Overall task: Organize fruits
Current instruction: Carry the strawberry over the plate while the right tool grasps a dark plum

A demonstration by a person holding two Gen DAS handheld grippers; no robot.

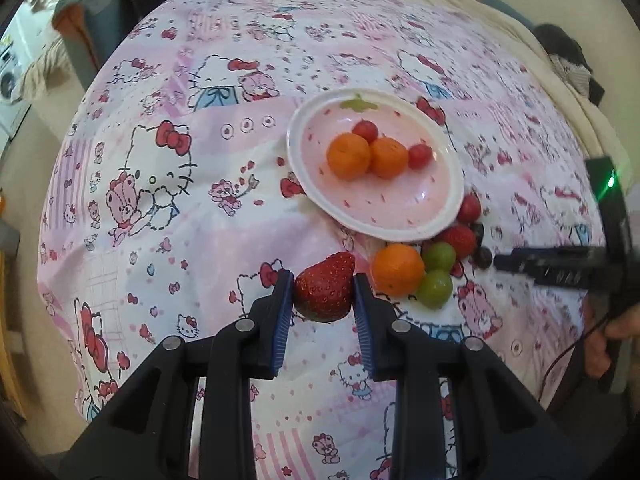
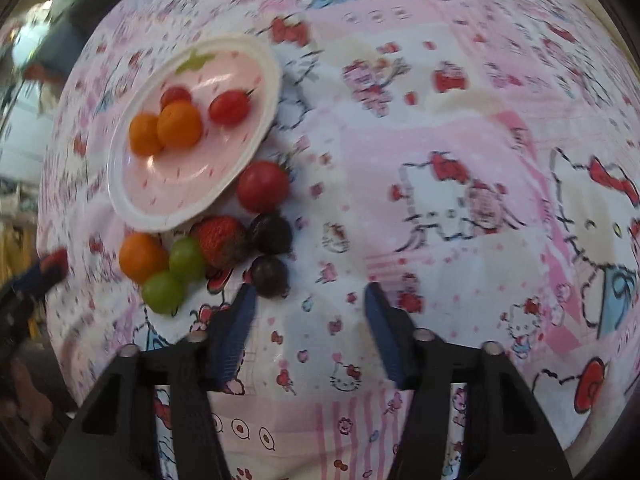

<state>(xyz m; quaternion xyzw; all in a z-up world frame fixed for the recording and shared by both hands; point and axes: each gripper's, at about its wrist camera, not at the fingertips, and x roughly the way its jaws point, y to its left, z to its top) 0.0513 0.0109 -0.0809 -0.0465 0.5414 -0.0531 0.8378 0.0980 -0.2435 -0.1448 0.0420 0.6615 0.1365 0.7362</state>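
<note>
A home, by the look of it. The counter is covered with a pink and white cartoon-cat printed cloth (image 1: 192, 208), and a cream quilted blanket (image 1: 500, 28) lies bunched along its far edge. At the far left of the left wrist view stands a white front-loading washing machine (image 1: 10, 76), with a grey upholstered chair (image 1: 96, 12) beside it. A pink strawberry-patterned plastic plate (image 1: 376, 216) holds fruit.

surface: cartoon-print pink cloth (image 1: 224, 216) | on it: pink plate (image 1: 436, 222) at centre | loose fruit pile (image 2: 224, 240) at plate's 5 o'clock
</note>
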